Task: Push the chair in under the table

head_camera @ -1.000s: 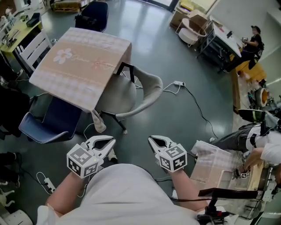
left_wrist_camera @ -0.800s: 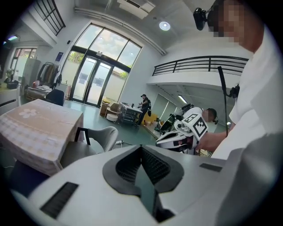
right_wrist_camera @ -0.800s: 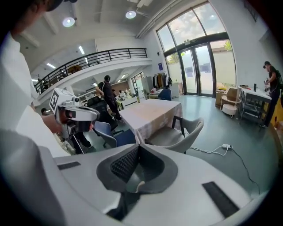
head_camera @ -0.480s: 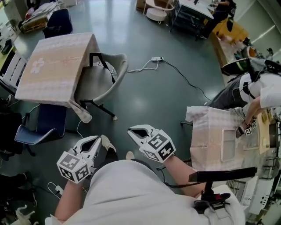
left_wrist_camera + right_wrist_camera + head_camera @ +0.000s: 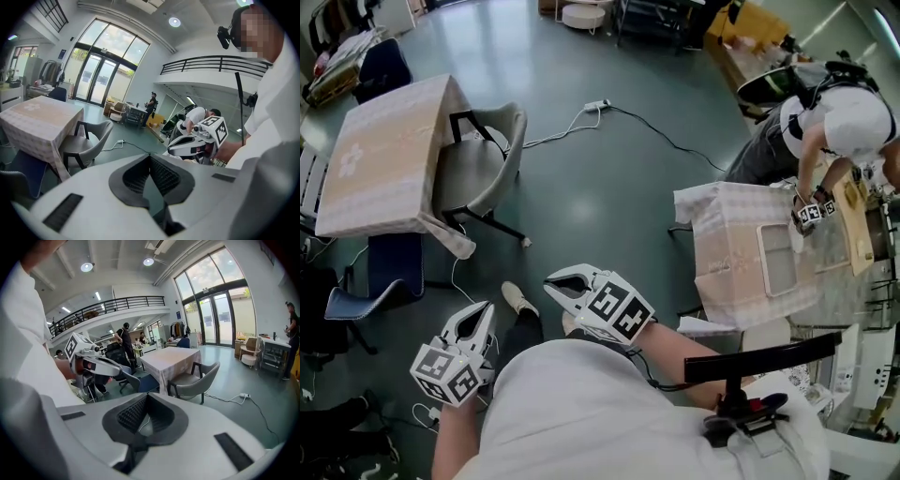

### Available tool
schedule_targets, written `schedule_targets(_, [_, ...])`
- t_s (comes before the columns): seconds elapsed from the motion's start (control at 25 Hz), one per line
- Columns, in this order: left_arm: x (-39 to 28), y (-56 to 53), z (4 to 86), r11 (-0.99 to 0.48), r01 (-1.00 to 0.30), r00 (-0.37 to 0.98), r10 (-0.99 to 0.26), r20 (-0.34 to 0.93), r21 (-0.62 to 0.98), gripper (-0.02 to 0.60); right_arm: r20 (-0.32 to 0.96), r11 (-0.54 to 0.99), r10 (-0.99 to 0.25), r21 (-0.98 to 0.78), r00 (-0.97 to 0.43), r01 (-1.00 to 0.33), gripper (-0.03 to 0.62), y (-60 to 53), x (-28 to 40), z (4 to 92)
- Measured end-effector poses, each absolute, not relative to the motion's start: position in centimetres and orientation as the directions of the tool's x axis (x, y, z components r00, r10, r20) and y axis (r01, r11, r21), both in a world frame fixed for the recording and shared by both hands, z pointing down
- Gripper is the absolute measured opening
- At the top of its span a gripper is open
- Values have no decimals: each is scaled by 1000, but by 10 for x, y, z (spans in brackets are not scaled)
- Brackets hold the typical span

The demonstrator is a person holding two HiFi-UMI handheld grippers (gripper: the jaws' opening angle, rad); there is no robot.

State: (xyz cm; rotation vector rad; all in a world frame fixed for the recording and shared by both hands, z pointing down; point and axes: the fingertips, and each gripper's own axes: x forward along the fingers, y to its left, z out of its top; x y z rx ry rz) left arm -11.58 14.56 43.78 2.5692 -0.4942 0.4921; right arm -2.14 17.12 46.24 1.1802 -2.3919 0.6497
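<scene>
The grey chair (image 5: 478, 164) stands at the right side of the table with the pale pink cloth (image 5: 384, 150), its seat partly under the tabletop. Both are far from my grippers, across open floor. My left gripper (image 5: 480, 311) is shut and empty, low at the left near my body. To its right, my right gripper (image 5: 551, 281) is also shut and empty. The left gripper view shows the chair (image 5: 89, 138) and table (image 5: 42, 117) at left beyond the closed left gripper (image 5: 151, 157). In the right gripper view the chair (image 5: 197, 378) sits beyond the right gripper (image 5: 146, 397).
A blue chair (image 5: 366, 281) is at the table's near side. A cable with a power strip (image 5: 595, 105) runs over the green floor. At right a person (image 5: 834, 122) bends over a second cloth-covered table (image 5: 722, 234). A black stand (image 5: 750, 375) is close by.
The table and chair have slid to the upper left and look farther off. Both grippers moved back with my body and stayed shut. The second table and the person came into view.
</scene>
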Motion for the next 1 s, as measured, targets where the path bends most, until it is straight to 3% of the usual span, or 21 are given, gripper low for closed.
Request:
schedule_targets(0.48, [-141,99,423,-854,-355,898,-198,393,381,11,559,514,-635,-210,-533,-832,14,133,-60,455])
schedule_targets(1.0, [-244,18,430,-839,-362,892,-184,414,406,11,575,491,-635,-215,-515,-844,14,46,-144,456])
